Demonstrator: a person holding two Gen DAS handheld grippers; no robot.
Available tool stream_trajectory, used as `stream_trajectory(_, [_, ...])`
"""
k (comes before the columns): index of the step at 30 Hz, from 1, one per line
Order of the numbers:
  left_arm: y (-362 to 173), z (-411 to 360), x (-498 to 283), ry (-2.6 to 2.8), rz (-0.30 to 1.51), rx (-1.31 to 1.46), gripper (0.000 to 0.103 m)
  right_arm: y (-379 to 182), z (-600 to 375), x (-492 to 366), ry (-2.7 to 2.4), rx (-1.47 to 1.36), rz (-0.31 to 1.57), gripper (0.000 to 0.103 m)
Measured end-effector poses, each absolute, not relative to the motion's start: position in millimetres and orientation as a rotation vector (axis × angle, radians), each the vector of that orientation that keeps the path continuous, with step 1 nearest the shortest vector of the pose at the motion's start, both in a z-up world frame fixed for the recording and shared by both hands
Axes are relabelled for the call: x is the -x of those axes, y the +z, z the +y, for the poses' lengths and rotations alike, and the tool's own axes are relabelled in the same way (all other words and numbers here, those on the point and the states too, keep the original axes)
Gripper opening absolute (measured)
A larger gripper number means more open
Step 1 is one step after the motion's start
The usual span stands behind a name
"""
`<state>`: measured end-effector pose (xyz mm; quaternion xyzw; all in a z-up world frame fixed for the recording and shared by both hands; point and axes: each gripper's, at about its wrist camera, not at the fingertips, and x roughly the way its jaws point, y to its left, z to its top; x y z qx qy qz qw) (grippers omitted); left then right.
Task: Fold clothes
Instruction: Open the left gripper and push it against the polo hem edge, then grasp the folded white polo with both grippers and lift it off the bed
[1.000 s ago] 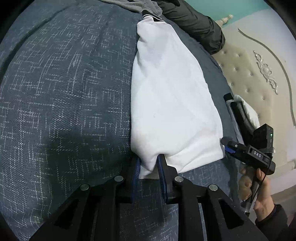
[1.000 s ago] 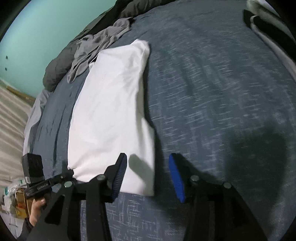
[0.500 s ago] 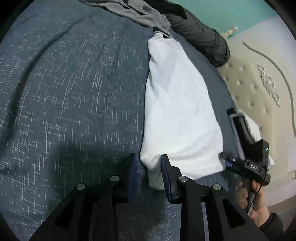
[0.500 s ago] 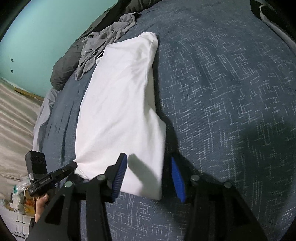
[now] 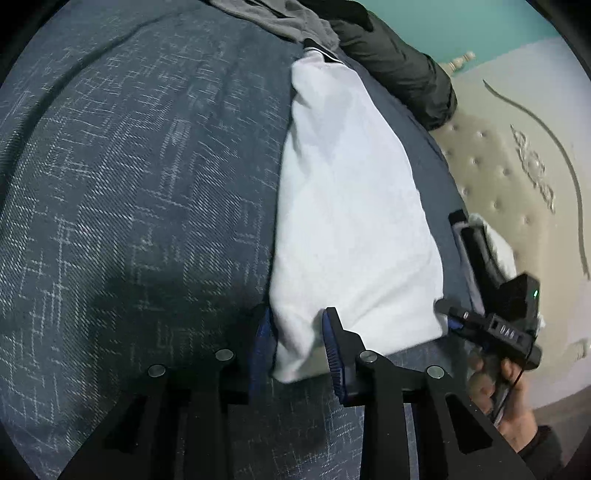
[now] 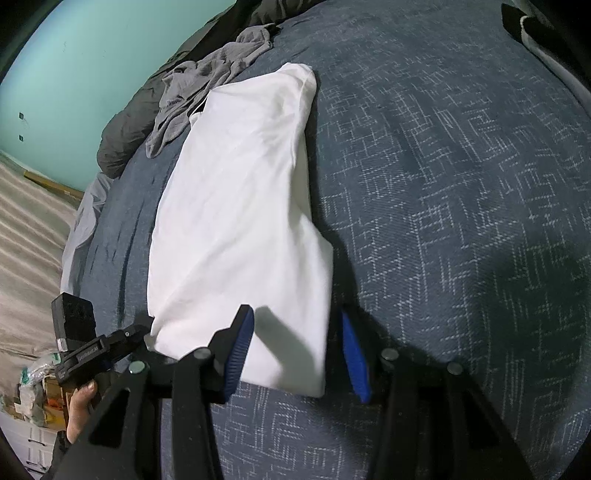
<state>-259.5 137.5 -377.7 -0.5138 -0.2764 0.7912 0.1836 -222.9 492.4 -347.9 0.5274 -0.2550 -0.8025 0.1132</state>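
A white garment [image 5: 351, 221] lies folded into a long strip on the dark blue patterned bedspread [image 5: 129, 184]. Its near left corner sits between the blue pads of my left gripper [image 5: 297, 341], whose jaws stand a little apart and loose around the cloth. In the right wrist view the same garment [image 6: 240, 206] runs away from me. Its near right corner lies between the fingers of my right gripper [image 6: 295, 354], open, with a gap to the right pad [image 6: 352, 354]. Each gripper shows at the edge of the other's view, held by a hand [image 5: 509, 398].
A crumpled grey garment [image 6: 210, 85] and a dark jacket [image 5: 399, 62] lie at the far end of the bed. A black-and-white item [image 6: 535, 33] rests at the far right. A beige tufted headboard [image 5: 517, 166] borders the bed; a teal wall [image 6: 92, 74] stands behind.
The left jaws have widened from a tight pinch on the garment's corner to a loose stance around it. The right gripper has edged in so the garment's corner sits further between its fingers.
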Motion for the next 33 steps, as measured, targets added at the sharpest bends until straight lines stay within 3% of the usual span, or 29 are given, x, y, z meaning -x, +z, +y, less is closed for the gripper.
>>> stream_trajectory(11, [-374.9, 151.6, 261.5, 2.271, -0.732, 1.464, 0.034, -348.4, 463.1, 235.2, -2.421, -1.594, -0.579, 0.048])
stream_trajectory(14, [-374.4, 153.6, 260.2, 2.278, -0.721, 1.459, 0.032, -351.4, 461.4, 234.4, -2.395, -1.593, -0.597, 0.036])
stream_trajectory(16, [-375.6, 154.3, 260.4, 2.264, -0.717, 1.462, 0.018, -353.8, 460.9, 233.4, -2.380, -1.591, -0.610, 0.025])
stream_trajectory(20, [-375.7, 154.0, 263.0, 2.248, -0.704, 1.466, 0.011, -356.8, 463.2, 232.5, -2.373, -1.574, -0.655, 0.010])
stream_trajectory(26, [-351.0, 153.2, 263.6, 2.258, -0.689, 1.426, 0.009, -343.1, 463.8, 229.8, -2.373, -1.500, -0.690, 0.007])
stream_trajectory(33, [-282.2, 156.9, 265.7, 2.312, -0.623, 1.324, 0.008, -293.3, 465.5, 233.0, -2.396, -1.376, -0.684, 0.007])
